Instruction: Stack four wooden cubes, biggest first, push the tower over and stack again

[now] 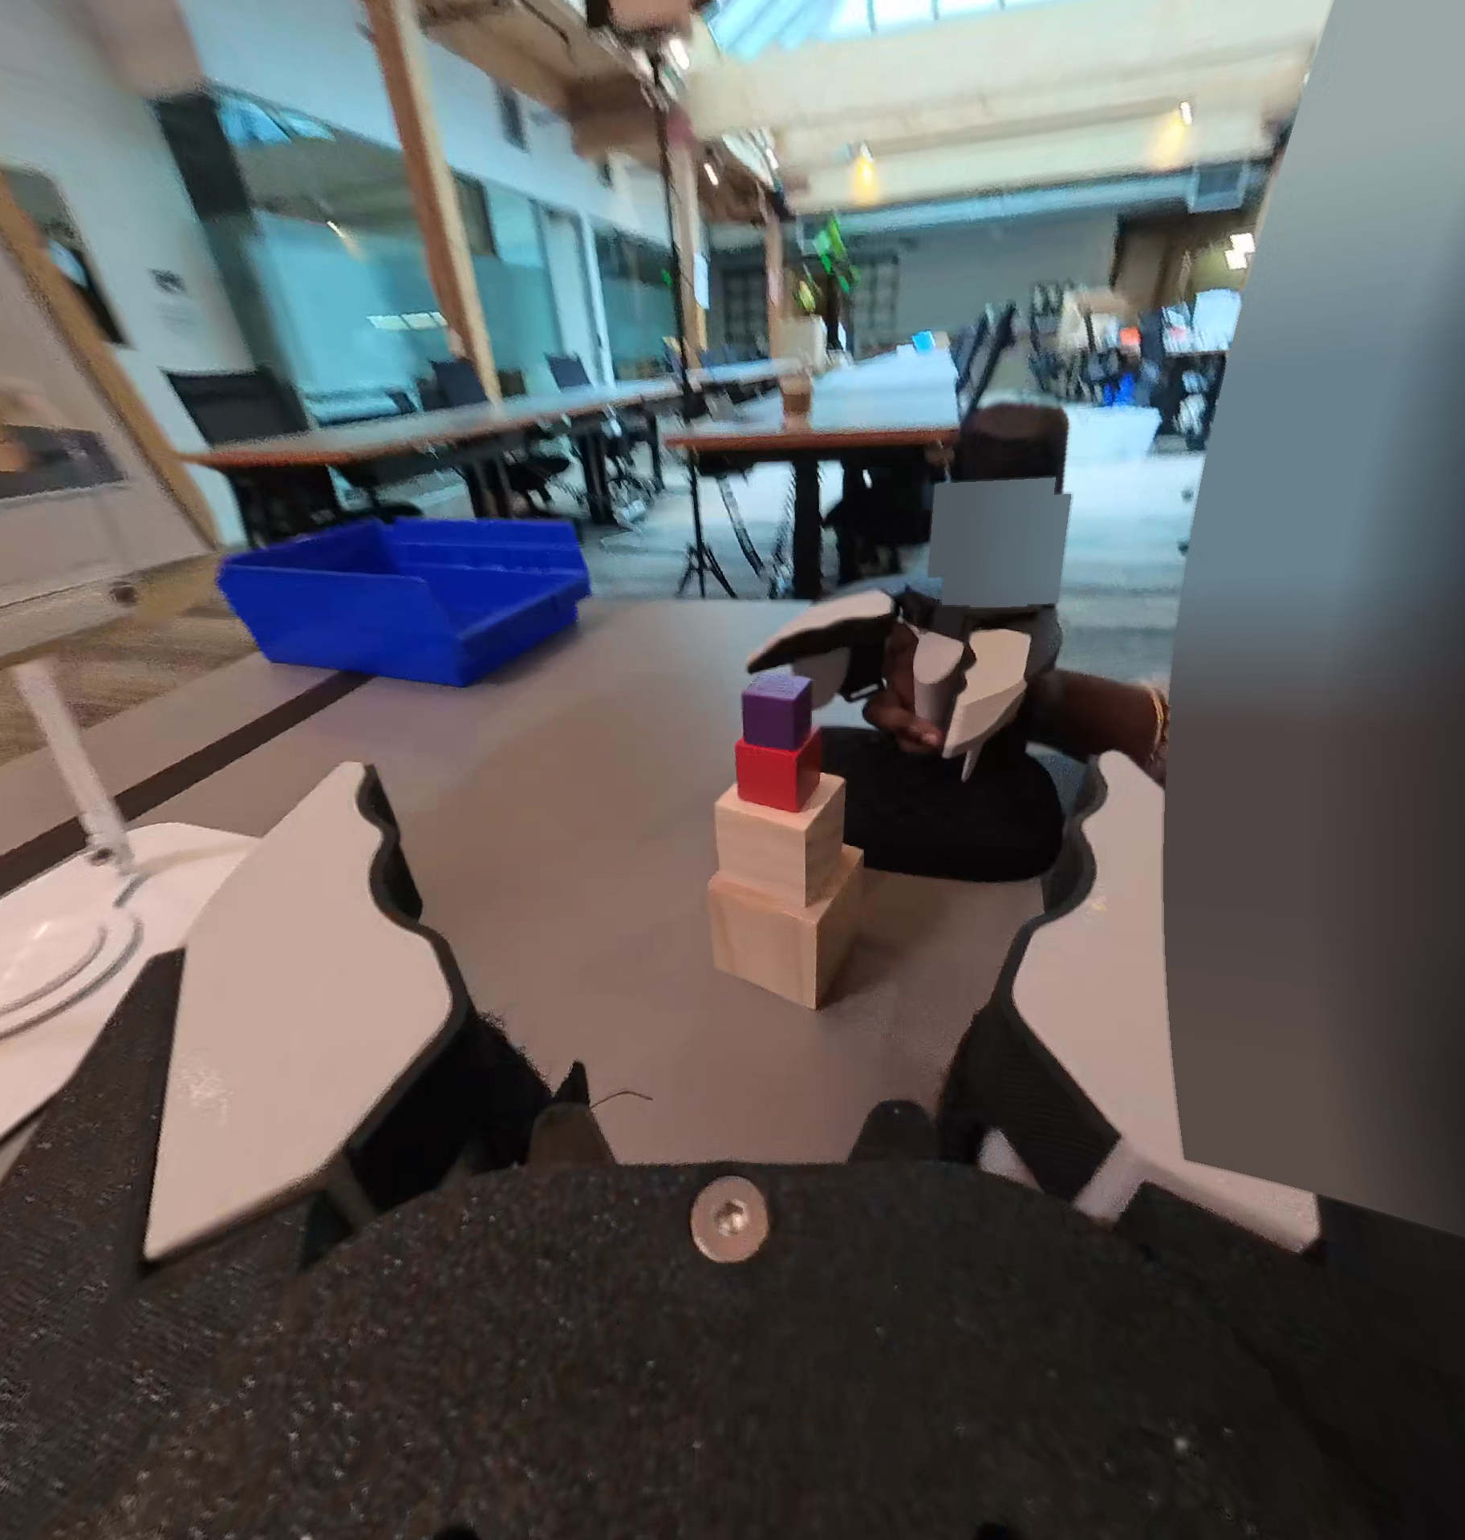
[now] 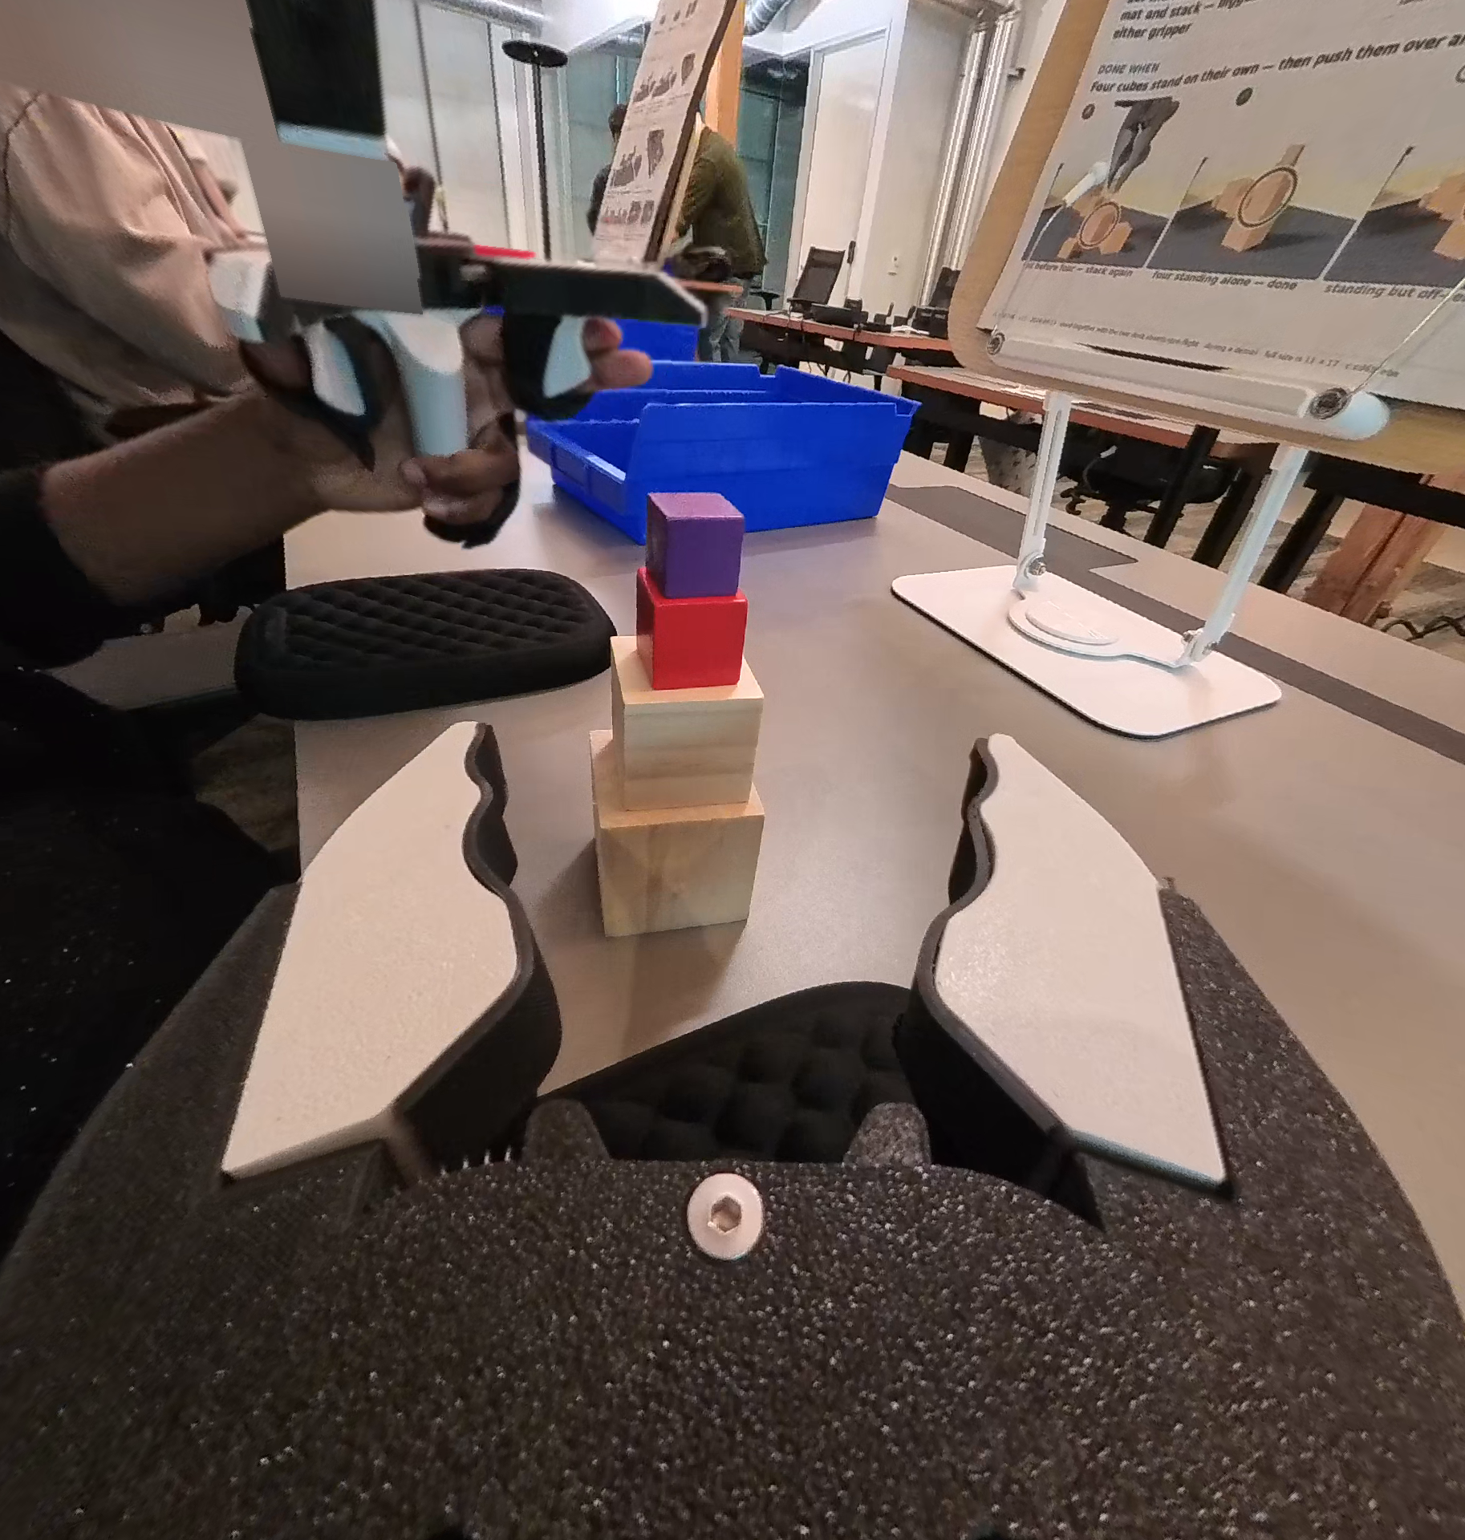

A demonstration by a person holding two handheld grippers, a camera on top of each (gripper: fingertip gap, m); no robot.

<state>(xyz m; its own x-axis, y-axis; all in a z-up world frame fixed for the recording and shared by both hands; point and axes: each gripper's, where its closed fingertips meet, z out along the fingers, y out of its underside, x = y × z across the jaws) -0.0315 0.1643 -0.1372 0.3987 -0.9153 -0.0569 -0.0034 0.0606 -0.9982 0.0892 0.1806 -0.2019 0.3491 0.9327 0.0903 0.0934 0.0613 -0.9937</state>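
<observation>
A stack of cubes stands on the grey table [image 2: 921, 833]: a large wooden cube [image 2: 679, 867] at the bottom, a smaller wooden cube [image 2: 687, 733], a red cube [image 2: 692, 633] and a purple cube [image 2: 694, 542] on top. My right gripper [image 2: 733, 737] is open and empty, and the stack stands ahead in line with the gap, clear of both pads. My left gripper [image 1: 737, 771] is wide open and empty, with the stack [image 1: 783, 833] ahead of it and untouched. A hand holds the left gripper [image 2: 546, 300] up to the left of the purple cube. In the left wrist view the right gripper [image 1: 871, 708] is open behind the stack.
A blue bin [image 2: 729, 450] sits on the table beyond the stack. A white stand [image 2: 1088, 650] carries an instruction board at the right. A black padded armrest [image 2: 421, 633] lies at the table's left edge. A person [image 2: 712, 208] stands far behind. My left gripper is the nearer one to the black padded armrest [image 2: 421, 633]: about 15 cm, against 20 cm.
</observation>
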